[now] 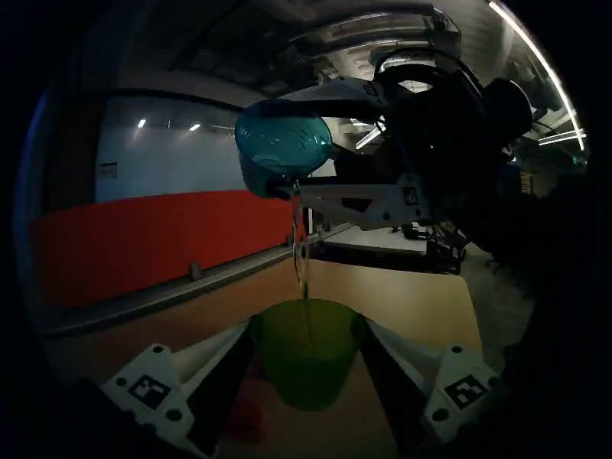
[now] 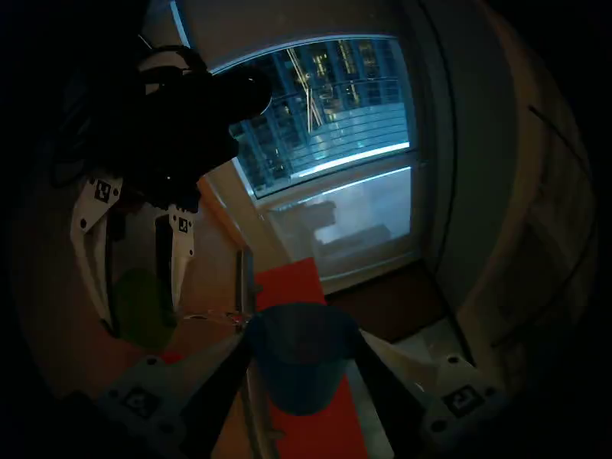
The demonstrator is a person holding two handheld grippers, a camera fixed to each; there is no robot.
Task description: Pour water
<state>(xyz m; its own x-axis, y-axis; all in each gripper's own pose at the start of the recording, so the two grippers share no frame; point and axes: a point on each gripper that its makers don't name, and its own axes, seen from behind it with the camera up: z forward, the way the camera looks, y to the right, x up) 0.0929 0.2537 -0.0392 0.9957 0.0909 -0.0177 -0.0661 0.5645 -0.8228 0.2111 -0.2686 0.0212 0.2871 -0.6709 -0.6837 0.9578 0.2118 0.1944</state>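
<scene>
A green cup (image 1: 306, 359) stands upright between the fingers of my left gripper (image 1: 307, 335), which is shut on it just above the wooden table (image 1: 405, 294). Above it, my right gripper (image 1: 289, 147) holds a blue cup (image 1: 279, 138) tipped over on its side. A thin stream of water (image 1: 300, 252) falls from the blue cup's rim into the green cup. In the right gripper view, the blue cup (image 2: 300, 359) sits clamped between the fingers of my right gripper (image 2: 300, 336). The water (image 2: 206, 315) runs from its rim toward the green cup (image 2: 141, 306) in my left gripper (image 2: 141, 312).
The room is dim. A red wall panel (image 1: 153, 237) runs behind the table with a rail along its foot. A small red object (image 1: 246, 419) lies on the table by the green cup. A large window (image 2: 336, 115) and a red strip (image 2: 306, 428) lie beyond the blue cup.
</scene>
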